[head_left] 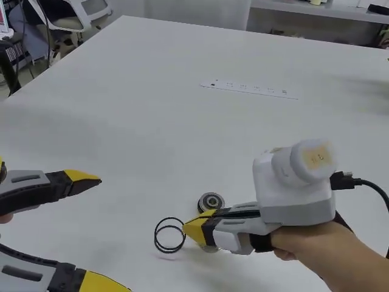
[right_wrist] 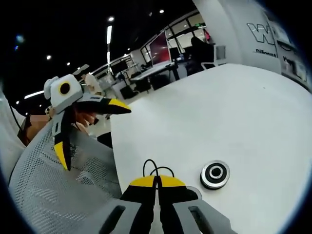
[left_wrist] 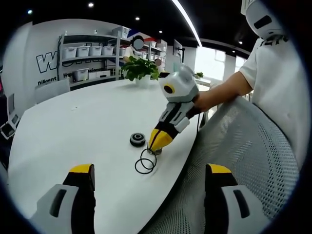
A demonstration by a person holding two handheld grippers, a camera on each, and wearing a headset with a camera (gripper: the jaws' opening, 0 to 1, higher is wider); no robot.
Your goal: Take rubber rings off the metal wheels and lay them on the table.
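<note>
currently right gripper (head_left: 193, 229), jaws pressed together, has its tip at the rubber rings (head_left: 169, 235) lying just ahead on the table (head_left: 182, 121), metal wheel (head_left: 211, 201) beside it, left gripper (head_left: 91, 230) spread wide, well apart; advise laying rings flat, away from the wheel.

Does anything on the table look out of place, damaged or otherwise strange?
Nothing stands out. Two black rubber rings lie flat on the white table, overlapping, at the tip of the right gripper, whose jaws are closed. The metal wheel lies flat beside them, with no visible damage.
</note>
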